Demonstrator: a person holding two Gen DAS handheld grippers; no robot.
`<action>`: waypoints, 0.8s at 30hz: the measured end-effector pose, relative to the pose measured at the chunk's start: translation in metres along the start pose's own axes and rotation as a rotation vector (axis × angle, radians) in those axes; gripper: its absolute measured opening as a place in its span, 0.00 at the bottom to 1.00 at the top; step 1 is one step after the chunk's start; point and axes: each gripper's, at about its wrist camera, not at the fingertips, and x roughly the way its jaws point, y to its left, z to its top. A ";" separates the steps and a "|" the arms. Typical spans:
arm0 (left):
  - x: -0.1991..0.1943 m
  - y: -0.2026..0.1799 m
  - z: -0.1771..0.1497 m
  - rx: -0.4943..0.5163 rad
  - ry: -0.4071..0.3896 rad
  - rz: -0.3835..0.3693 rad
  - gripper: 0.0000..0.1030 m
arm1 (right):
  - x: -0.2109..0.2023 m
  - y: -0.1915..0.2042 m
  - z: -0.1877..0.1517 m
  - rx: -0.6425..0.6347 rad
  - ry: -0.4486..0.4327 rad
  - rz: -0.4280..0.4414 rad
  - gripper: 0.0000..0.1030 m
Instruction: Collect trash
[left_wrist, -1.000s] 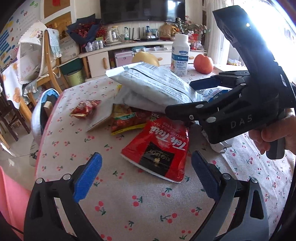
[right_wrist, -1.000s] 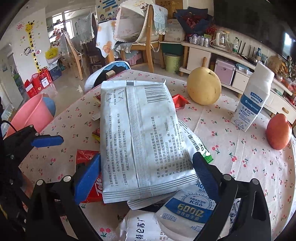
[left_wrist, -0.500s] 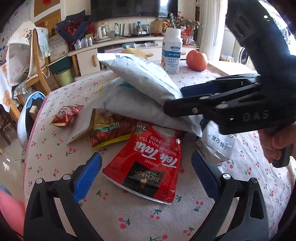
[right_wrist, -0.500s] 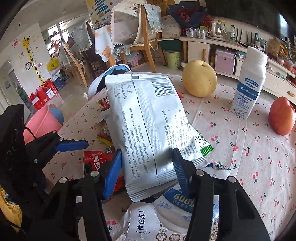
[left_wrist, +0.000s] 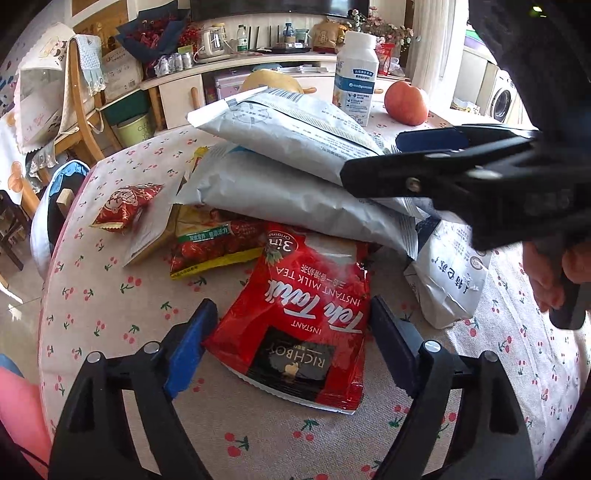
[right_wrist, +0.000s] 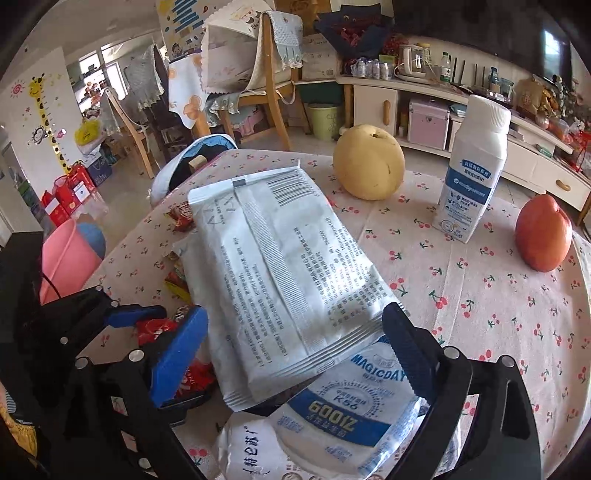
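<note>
Straddling the near end of a red milk-tea pouch (left_wrist: 303, 314), the left tool (left_wrist: 290, 332) is seen with its blue pads spread apart and nothing clasped between them; the pouch lies flat on the cherry-print worktop (left_wrist: 118, 295). Just beyond it a heap of wrappers is piled: a yellow-and-red snack bag (left_wrist: 210, 240) and a small red packet (left_wrist: 123, 206) lie to the left, and a white sachet (left_wrist: 448, 273) to the right. On top of the heap a silver printed bag (right_wrist: 284, 273) is found, its near edge set between the pads of the right tool (right_wrist: 295, 347); the pads are held close to its sides, but whether they are pressed on it cannot be told. Under that bag a blue-and-white packet (right_wrist: 347, 410) is partly covered. Farther back on the worktop a yellow pear (right_wrist: 367, 162), a white bottle (right_wrist: 472, 166) and a red fruit (right_wrist: 543, 232) are set well apart from the heap.
</note>
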 end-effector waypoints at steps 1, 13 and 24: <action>-0.001 0.000 -0.001 -0.002 0.000 -0.003 0.80 | 0.001 -0.002 -0.001 -0.007 -0.004 -0.009 0.94; -0.026 0.032 -0.018 -0.104 0.012 -0.009 0.72 | 0.028 0.012 -0.003 -0.117 0.070 0.085 0.96; -0.059 0.065 -0.033 -0.245 -0.058 -0.064 0.72 | 0.015 0.015 -0.003 -0.079 -0.027 0.047 0.93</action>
